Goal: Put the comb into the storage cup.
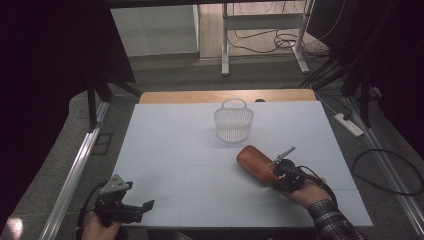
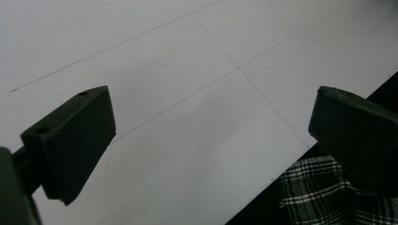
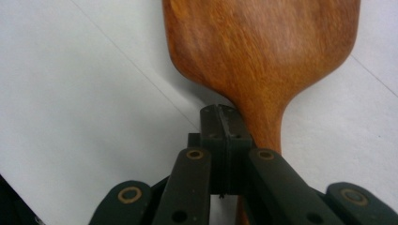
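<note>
A reddish-brown wooden spatula (image 1: 256, 162) lies flat on the white table (image 1: 175, 145), right of centre, its broad blade pointing toward the far left. My right gripper (image 1: 281, 172) sits at its handle end. In the right gripper view the jaws of my right gripper (image 3: 224, 126) are pressed pad to pad, and nothing shows in the seam. The spatula (image 3: 263, 51) has its narrow handle running down just right of and under them. My left gripper (image 1: 148, 205) rests at the table's front left edge. In its own view my left gripper (image 2: 211, 117) stands wide open over bare table.
A small white plastic basket (image 1: 233, 121) with a handle stands upright at the far middle of the table. A plaid sleeve (image 2: 319, 192) shows past the table's front edge. Beyond the table are a power strip (image 1: 349, 124), cables and metal stand legs on the floor.
</note>
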### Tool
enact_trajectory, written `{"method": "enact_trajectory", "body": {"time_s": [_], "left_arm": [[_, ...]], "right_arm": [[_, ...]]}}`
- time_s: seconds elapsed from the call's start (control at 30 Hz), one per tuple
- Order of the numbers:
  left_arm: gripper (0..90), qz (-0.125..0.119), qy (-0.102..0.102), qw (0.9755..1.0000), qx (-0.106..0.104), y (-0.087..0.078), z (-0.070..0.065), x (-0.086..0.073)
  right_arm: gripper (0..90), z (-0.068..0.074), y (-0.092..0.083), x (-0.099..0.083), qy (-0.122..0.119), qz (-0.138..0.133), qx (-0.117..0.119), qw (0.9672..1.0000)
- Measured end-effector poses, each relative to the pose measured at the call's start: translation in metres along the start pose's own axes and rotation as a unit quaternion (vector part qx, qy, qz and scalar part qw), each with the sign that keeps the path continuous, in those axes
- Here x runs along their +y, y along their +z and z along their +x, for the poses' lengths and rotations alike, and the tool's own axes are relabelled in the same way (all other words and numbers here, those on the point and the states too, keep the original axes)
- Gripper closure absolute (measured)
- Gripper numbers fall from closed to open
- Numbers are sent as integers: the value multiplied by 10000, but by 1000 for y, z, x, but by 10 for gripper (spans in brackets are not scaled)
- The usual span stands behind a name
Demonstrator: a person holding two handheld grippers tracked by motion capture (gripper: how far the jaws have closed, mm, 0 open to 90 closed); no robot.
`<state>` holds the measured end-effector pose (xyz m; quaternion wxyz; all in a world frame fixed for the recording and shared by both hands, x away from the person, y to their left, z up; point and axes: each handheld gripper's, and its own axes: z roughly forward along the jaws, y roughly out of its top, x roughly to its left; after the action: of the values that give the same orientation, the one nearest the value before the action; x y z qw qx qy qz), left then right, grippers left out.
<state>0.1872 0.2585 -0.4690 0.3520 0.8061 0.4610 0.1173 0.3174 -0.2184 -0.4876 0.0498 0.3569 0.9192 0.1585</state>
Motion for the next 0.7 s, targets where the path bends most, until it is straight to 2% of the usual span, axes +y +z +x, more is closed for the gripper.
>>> {"method": "enact_trajectory", "body": {"time_s": [0.23,0.37,0.7], "left_arm": [[19,3,2,10000,0,0,0,0],[19,3,4,10000,0,0,0,0],[20,-12,-38,10000,-58,0,1,0]], "right_arm": [[863,7,-12,2,-20,-304,64,9995],[806,9,-22,1,5,-469,26,9989],[562,13,-34,-3,122,-721,-104,9973]]}}
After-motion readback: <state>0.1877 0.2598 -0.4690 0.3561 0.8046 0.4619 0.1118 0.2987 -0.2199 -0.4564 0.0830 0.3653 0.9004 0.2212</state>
